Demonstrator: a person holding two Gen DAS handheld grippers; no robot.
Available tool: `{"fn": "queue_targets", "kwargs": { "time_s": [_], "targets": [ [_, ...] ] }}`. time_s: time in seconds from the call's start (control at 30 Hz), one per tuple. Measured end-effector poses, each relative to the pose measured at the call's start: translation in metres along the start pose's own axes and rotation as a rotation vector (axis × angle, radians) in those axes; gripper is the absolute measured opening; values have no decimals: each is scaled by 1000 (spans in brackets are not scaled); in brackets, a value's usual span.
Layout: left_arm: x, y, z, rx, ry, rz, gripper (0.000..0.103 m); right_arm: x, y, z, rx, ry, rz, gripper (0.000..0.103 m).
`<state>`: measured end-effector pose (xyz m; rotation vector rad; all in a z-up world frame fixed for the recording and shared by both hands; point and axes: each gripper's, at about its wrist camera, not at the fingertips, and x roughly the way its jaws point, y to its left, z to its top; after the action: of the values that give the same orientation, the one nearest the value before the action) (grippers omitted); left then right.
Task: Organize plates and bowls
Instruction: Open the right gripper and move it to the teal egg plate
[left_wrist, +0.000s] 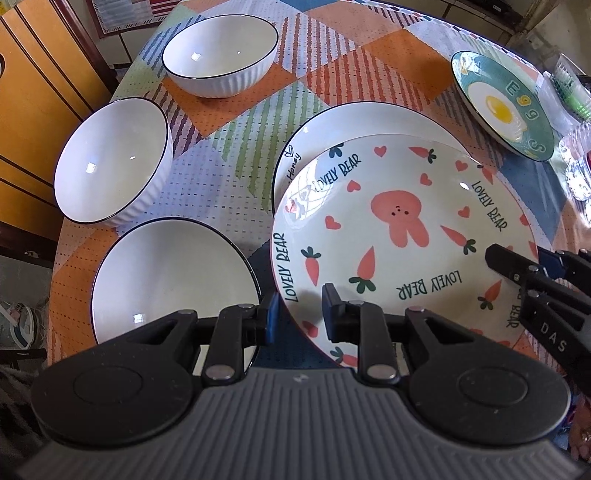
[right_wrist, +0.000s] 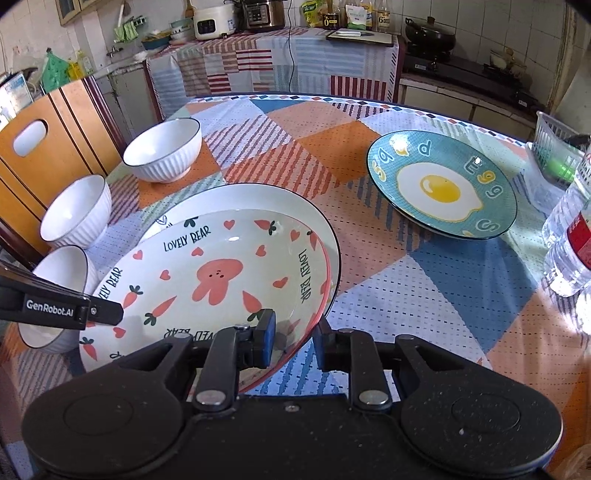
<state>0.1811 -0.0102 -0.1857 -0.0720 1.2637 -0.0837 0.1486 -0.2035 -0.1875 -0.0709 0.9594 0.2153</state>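
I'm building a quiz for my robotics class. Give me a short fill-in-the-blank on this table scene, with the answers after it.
1. The Lovely Bear plate lies on top of a larger ____ plate with a dark rim.
2. The number of white ribbed bowls on the table is ____.
3. The teal plate shows a fried ____.
4. The rim of the Lovely Bear plate sits between the fingers of the right gripper and the ____ gripper.

Answers: white; three; egg; left

We count three white bowls: one (left_wrist: 219, 55), a second (left_wrist: 112, 160), a third (left_wrist: 173, 280). We count three plates: the rabbit plate (left_wrist: 402, 236), the white plate (left_wrist: 354, 122) beneath, and the egg plate (left_wrist: 502, 105)
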Motion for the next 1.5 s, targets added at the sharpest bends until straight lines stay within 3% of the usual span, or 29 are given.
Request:
{"fn": "queue_targets", "kwargs": {
  "time_s": [0.47,0.67,0.8,1.03,1.3,1.5],
  "targets": [
    [8,-4,9,12,27,14,23,21,2,7,22,17,-67,33],
    [5,-15,12,50,36,16,23,33,9,9,-58,27,-133,33],
    [-7,-16,12,56,27,-20,23,18,7,13,-53,2,-104,33],
    [-46,-26,25,125,-64,-29,25,-25,6,29,-61,-73,-105,34],
    [-75,-43,49,209,-147,-61,27,-65,-5,39,-61,-170,-138,51],
    [-74,-62,63,349,-194,-18,43,-76,-25,40,-33,-246,-132,63]
  ]
}}
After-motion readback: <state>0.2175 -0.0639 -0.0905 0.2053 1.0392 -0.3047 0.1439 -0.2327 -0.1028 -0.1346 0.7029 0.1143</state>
